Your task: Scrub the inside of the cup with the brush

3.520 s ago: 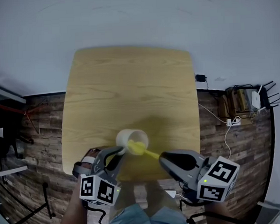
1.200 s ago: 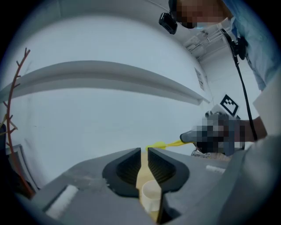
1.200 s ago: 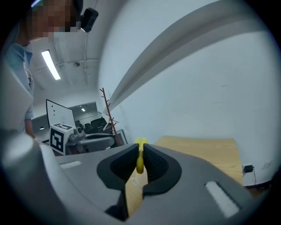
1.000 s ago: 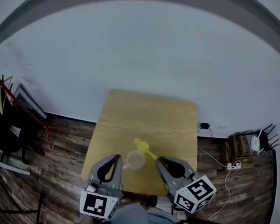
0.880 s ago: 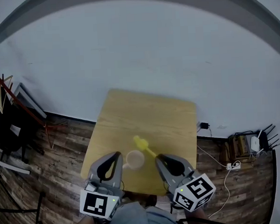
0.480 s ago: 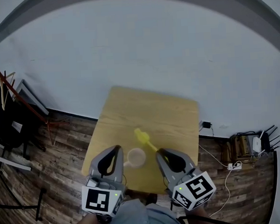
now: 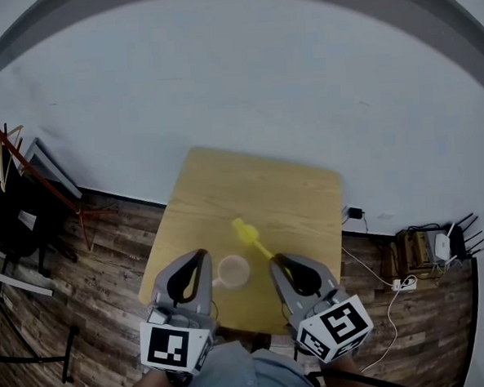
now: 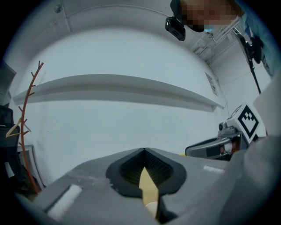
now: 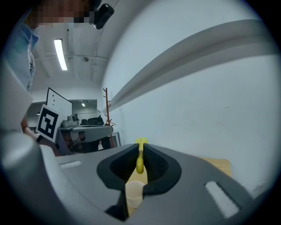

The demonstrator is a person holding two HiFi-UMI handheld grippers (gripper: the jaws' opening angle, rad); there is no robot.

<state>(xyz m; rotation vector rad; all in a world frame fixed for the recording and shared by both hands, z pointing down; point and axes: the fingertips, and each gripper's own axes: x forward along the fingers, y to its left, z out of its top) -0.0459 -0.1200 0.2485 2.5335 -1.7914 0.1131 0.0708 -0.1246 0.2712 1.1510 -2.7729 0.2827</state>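
Cup (image 7: pixel 233 271): 1 on the table (image 7: pixel 258 187); 1 brush (image 7: pixel 246 233) pinched in the right gripper (image 9: pixel 140 147); left gripper (image 8: pixel 144 151) pressed together, empty.

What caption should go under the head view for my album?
Cup on the table between two claws: right claw grips a yellow brush, left claw shut and empty.

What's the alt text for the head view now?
Looking down, a pale cup stands upright toward the near edge of a wooden table, between the person's two grippers. The right gripper is shut on a yellow brush whose head points out over the table; the left gripper is shut and empty. A white wall stands behind.
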